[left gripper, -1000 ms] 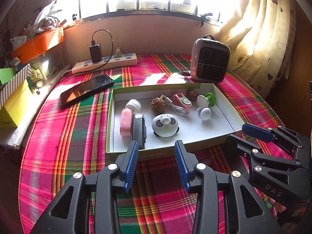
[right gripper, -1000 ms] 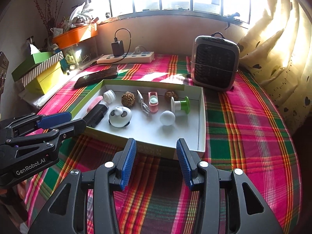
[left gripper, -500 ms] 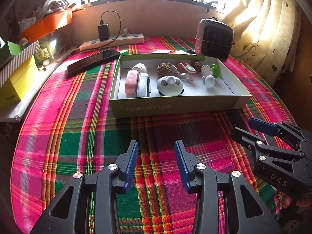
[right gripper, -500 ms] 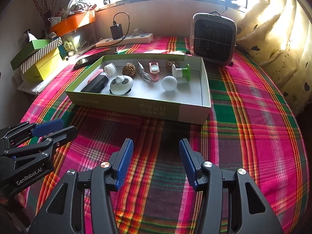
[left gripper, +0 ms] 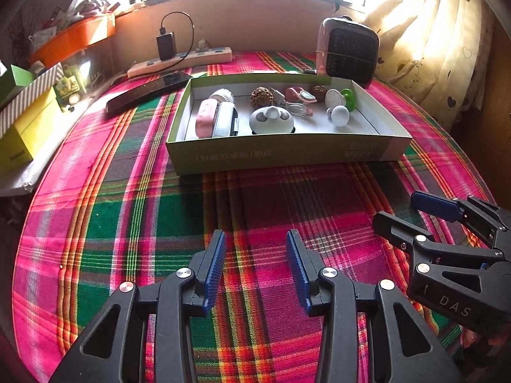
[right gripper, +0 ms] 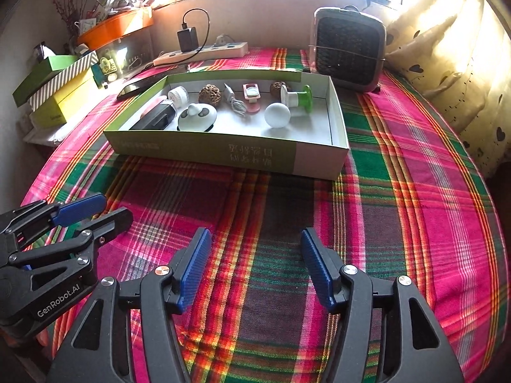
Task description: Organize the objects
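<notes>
Plaid cloth (left gripper: 134, 223) covers the bench under both of your claws. Your left claw (left gripper: 255, 255) hangs over bare cloth with its blue pads parted to a middling gap and nothing between them. Your right claw (right gripper: 255, 255) hangs beside it, to its right; its jaws are opening, and only cloth shows between them.

Ahead of both claws, well apart from the fingertips, the shallow green-sided box (left gripper: 287, 153) sits flat on the cloth. Inside it, reading from the left claw's far left, you see:
- a pink item (left gripper: 206, 118) lying against a dark-and-white device (left gripper: 226, 119);
- a round white cap (left gripper: 222, 95) behind them;
- a white rounded gadget (left gripper: 271, 121) near the front wall;
- a brown knobbly ball (left gripper: 262, 95) behind it;
- a white cable (left gripper: 295, 107) beside a pink-and-white piece (left gripper: 300, 94);
- a white ball (left gripper: 340, 116) in front of a green-and-white spool (left gripper: 343, 97).

Beyond the box, on the right claw's side, a small heater (right gripper: 348, 48) stands upright. On the left claw's far side lie a dark phone (left gripper: 147, 92) and a power strip (left gripper: 182, 62) carrying a black charger (left gripper: 166, 46).
</notes>
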Action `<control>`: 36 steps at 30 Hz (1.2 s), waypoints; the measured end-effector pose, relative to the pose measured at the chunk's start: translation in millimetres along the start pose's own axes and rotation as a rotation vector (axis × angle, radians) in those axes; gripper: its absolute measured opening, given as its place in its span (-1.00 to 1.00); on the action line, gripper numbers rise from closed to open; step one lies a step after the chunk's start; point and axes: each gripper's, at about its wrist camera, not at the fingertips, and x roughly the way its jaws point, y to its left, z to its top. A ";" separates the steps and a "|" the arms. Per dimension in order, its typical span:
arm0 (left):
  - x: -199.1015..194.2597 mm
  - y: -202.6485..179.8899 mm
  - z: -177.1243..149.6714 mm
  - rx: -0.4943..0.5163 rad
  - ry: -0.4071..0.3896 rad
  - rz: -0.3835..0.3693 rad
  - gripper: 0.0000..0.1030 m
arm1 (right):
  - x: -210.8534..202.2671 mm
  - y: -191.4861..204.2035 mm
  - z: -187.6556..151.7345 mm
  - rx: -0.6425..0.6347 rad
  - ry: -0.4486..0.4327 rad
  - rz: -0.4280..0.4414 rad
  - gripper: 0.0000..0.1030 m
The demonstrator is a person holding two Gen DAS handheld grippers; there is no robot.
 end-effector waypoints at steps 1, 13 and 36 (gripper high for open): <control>0.1 -1.3 -0.4 0.006 -0.002 0.008 -0.28 | 0.2 0.4 -0.1 -0.001 0.002 -0.012 0.21; -0.4 -3.0 -0.9 -0.005 -0.003 0.053 -0.14 | 1.5 -4.3 -0.3 0.023 0.012 -0.048 0.43; -0.1 -0.1 -0.9 -0.016 -0.002 0.046 -0.10 | 1.8 -4.4 -0.3 0.022 0.012 -0.048 0.46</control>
